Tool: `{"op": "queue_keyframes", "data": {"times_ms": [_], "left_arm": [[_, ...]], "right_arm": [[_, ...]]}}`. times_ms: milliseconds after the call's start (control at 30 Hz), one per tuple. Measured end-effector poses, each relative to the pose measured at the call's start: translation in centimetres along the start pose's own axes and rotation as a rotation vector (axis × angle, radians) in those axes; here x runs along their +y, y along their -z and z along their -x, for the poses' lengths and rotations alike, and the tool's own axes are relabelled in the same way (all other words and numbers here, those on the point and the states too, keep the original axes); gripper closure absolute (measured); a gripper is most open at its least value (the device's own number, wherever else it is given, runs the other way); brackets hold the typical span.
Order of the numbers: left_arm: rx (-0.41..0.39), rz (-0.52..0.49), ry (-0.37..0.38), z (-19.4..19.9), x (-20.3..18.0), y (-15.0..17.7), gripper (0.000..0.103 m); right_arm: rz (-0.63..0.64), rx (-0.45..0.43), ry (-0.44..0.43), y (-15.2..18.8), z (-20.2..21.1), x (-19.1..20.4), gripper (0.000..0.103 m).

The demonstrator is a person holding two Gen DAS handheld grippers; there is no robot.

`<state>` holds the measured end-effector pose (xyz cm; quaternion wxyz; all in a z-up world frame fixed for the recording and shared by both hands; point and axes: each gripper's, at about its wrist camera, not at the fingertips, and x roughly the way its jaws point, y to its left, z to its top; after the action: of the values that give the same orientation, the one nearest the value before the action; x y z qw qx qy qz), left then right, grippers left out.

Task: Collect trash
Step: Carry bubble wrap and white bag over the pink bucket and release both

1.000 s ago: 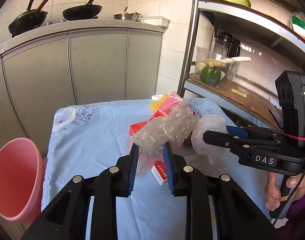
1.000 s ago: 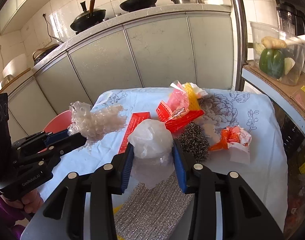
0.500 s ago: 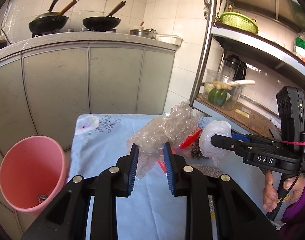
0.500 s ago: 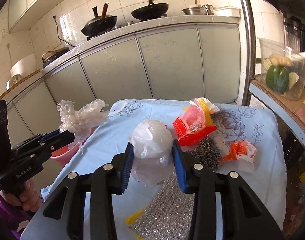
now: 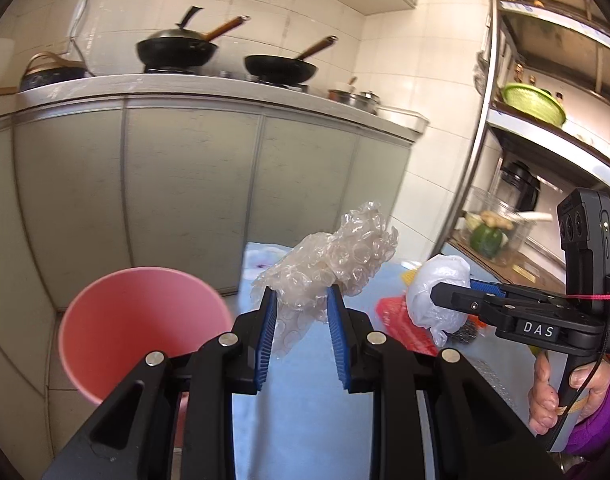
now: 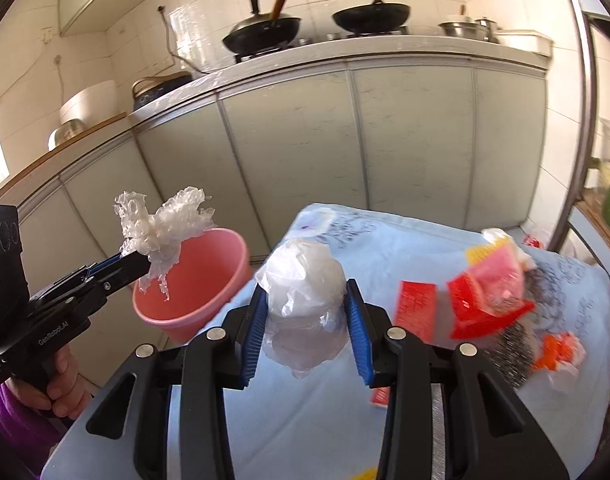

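My left gripper [image 5: 301, 300] is shut on a crumpled wad of clear bubble wrap [image 5: 333, 252], held in the air just right of the pink bin [image 5: 145, 320]. In the right wrist view that bubble wrap [image 6: 161, 224] hangs over the near rim of the pink bin [image 6: 193, 276]. My right gripper [image 6: 305, 304] is shut on a balled white plastic bag [image 6: 301, 280] above the left part of the blue-clothed table [image 6: 385, 248]. That white bag [image 5: 437, 284] shows at the right gripper's tip in the left wrist view.
On the table lie red wrappers [image 6: 485, 308], a pink and yellow packet [image 6: 501, 264], a steel wool pad [image 6: 517, 360] and an orange and white wrapper [image 6: 561, 352]. Grey cabinets [image 5: 185, 184] stand behind. A metal shelf rack [image 5: 477, 120] rises at the right.
Both grippers have swung left and risen with their loads. The bubble wrap now hangs at the pink bin, and the white bag has moved toward the table's left edge.
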<state>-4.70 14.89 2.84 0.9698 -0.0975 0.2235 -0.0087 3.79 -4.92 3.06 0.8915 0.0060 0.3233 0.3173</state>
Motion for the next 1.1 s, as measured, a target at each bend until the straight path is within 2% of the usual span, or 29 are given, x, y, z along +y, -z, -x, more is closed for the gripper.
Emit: {"op": "queue_keyframes", "data": {"times_ms": [167, 400, 700, 967, 1100], "left_arm": [[-0.013, 0.046, -0.075, 1.1, 3.7, 0.1, 0.078], [0.009, 0.095, -0.170, 1.2, 7.7, 1.1, 0.078], [0.103, 0.151, -0.265, -1.3, 11.2, 3.0, 0.078], [0.192, 0.172, -0.349, -3.6, 13.0, 4.5, 0.077], [0.211, 0.179, -0.367, -4.1, 13.4, 5.0, 0.074]], "right_arm": [[0.045, 0.015, -0.063, -1.4, -2.7, 3.1, 0.064], [0.095, 0.070, -0.134, -2.0, -7.0, 7.2, 0.064], [0.105, 0.166, -0.183, -1.5, -12.6, 10.0, 0.064], [0.137, 0.237, -0.177, -0.8, -16.5, 12.1, 0.064], [0.131, 0.267, -0.183, -0.6, -17.9, 12.5, 0.064]]}}
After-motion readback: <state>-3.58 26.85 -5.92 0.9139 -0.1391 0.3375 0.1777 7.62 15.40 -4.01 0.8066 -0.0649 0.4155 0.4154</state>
